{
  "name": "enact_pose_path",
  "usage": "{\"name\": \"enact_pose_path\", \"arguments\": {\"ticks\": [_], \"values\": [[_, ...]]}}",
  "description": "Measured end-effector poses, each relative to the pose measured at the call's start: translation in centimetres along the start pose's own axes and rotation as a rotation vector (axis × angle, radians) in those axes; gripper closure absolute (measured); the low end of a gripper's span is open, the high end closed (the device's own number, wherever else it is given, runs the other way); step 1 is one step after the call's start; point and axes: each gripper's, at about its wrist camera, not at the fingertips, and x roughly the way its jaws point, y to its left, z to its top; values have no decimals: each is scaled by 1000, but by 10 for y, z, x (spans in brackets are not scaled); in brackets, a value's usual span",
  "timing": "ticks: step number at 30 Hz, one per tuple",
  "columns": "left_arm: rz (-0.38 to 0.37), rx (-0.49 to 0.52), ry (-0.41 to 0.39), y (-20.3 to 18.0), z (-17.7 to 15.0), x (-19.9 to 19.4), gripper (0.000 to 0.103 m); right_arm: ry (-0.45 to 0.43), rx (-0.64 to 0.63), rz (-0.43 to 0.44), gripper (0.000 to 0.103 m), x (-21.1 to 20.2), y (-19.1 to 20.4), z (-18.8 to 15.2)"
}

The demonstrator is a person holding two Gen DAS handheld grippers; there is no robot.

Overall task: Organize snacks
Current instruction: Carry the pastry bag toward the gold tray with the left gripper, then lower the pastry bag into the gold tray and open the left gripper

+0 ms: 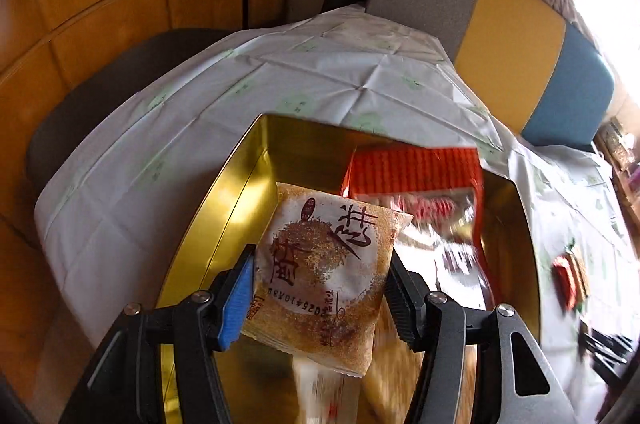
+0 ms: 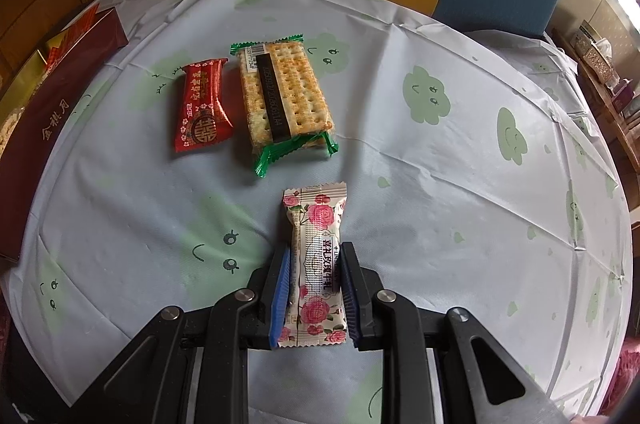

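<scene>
The left gripper (image 1: 320,288) clamps a brown-speckled square snack packet (image 1: 324,276) above a gold tin box (image 1: 224,208) already holding snacks. The right gripper (image 2: 314,288) pinches a rose-printed candy wrapper (image 2: 316,264). A red candy packet (image 2: 202,104) and green-edged cracker pack (image 2: 286,96) remain on the table.

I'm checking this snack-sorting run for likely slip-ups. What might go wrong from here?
The left gripper pinches the brown cake packet only by its edges above the gold tin; it may twist loose. The right gripper squeezes the rose-print candy tightly and might crush it.
</scene>
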Motion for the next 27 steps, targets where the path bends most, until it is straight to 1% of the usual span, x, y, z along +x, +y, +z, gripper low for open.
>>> {"name": "enact_pose_path", "arguments": {"ticks": [2, 3, 5, 8, 12, 14, 17, 21, 24, 27], "values": [[42, 10, 3, -5, 10, 14, 42, 0, 1, 0, 79, 0, 0, 0], [45, 22, 9, -7, 14, 23, 41, 0, 1, 1, 79, 0, 0, 0], [89, 15, 34, -7, 18, 38, 40, 0, 5, 2, 79, 0, 0, 0], [90, -2, 37, -7, 16, 39, 40, -1, 5, 1, 79, 0, -1, 0], [98, -9, 19, -11, -1, 24, 40, 1, -1, -4, 79, 1, -1, 0], [117, 6, 3, -17, -11, 17, 40, 0, -7, -10, 79, 1, 0, 0], [116, 31, -20, -26, -30, -3, 40, -1, -17, -19, 79, 1, 1, 0], [93, 55, -50, -38, -47, -28, 40, -2, -19, -24, 79, 1, 2, -1], [86, 66, -68, -43, -54, -42, 40, -3, -21, -28, 79, 0, 2, -1], [68, 69, -61, -45, -61, -50, 40, -4, -22, -31, 79, 0, 4, -1]]}}
